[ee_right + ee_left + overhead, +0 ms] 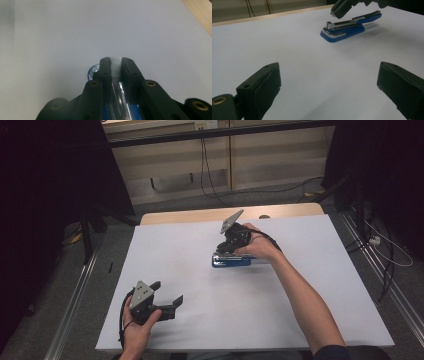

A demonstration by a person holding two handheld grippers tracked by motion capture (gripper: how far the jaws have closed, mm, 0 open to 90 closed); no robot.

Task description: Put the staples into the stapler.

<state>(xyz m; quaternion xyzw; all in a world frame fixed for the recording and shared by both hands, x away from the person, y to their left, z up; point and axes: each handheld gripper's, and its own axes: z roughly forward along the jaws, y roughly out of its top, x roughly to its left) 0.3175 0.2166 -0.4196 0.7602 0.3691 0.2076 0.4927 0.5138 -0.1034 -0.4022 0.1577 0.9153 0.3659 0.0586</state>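
Counter (190, 250): I am working over a wide white counter, and the stapler is lying right of its middle, towards the far edge
Stapler (231, 261): blue with a silver staple rail, it is sitting flat on its base, its upper arm lifting at an angle in the left gripper view (347, 26)
Right claw (115, 68): I am holding it clamped on the stapler's silver rail, the two black jaws pressing its sides from above
Left claw (166, 296): I am resting it near the front edge, well apart from the stapler, jaws standing wide with nothing between them
Risk, slip: I am gripping smooth, narrow metal, so I judge the rail could be sliding out of the pads if I lift or twist
Risk, hinge: the base is hanging free of my grip, so it could be swinging open or spilling staples
Risk, support: the left claw is too far off to be steadying the base
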